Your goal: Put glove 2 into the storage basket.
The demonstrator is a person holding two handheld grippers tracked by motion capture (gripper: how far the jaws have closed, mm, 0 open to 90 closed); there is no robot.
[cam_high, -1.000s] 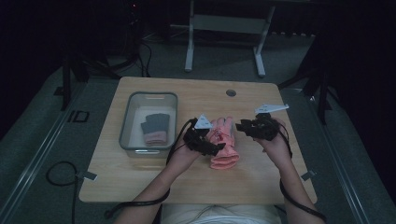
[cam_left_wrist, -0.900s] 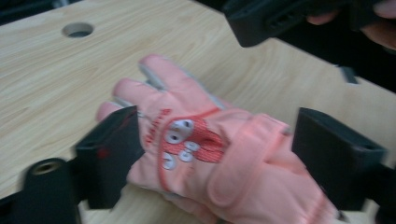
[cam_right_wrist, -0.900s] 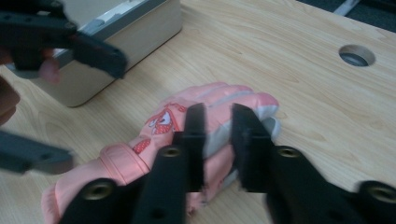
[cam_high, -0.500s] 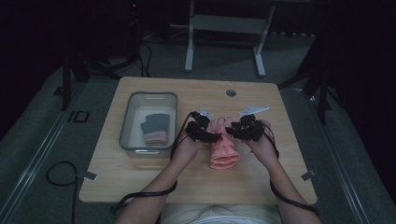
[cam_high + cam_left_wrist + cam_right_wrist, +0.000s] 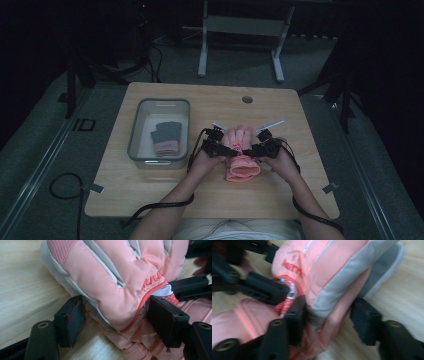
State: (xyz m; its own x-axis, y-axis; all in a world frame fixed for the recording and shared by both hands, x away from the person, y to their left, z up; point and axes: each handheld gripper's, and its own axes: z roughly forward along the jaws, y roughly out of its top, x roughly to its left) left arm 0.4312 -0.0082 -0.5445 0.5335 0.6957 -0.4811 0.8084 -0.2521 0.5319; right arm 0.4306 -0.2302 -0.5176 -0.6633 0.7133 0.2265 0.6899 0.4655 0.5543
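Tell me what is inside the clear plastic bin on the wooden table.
The clear plastic bin holds a dark grey glove pair lying over a pink knitted piece. Whatever lies beneath them is covered.

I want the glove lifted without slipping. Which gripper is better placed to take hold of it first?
Probably the left gripper: its jaws sit close on both sides of the pink glove. The right gripper has a gap at one jaw.

Overhead cam; gripper cams close, shared glove (image 5: 241, 155)
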